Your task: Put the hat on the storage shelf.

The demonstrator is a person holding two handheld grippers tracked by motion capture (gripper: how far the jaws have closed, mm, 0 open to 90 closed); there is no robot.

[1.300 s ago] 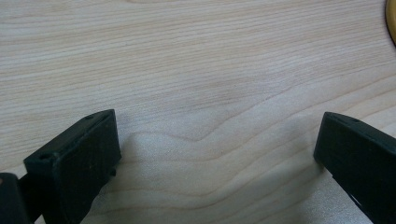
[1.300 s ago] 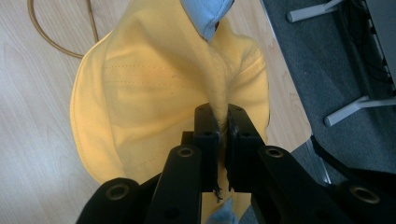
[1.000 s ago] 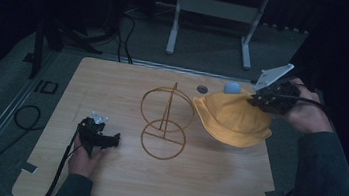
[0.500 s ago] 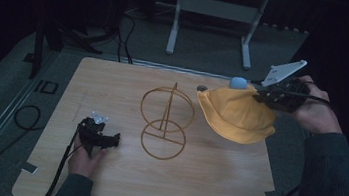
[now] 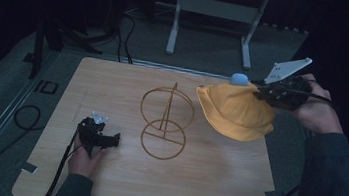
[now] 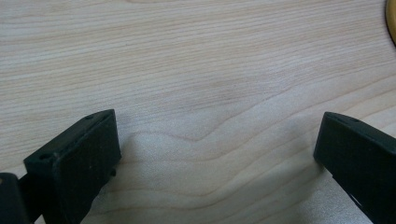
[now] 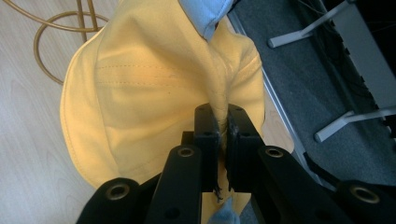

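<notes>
Lifting off the table (image 5: pixel 211 193), the yellow hat (image 5: pixel 235 113) hangs higher at centre right, pinched by the right gripper (image 5: pixel 264 93), likely bound for the wire stand (image 5: pixel 165 123); the left gripper (image 5: pixel 116 140) rests spread wide

Dim, bluish light leaves the room around the desk (image 5: pixel 113 85) nearly black in the high view; both gripper views are brighter, with soft shadows and slightly blurred near jaws.

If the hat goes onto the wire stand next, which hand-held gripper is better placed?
Right. The right hand-held gripper is shut on the yellow hat, held beside the wire stand. The left hand-held gripper rests open on the table.
</notes>
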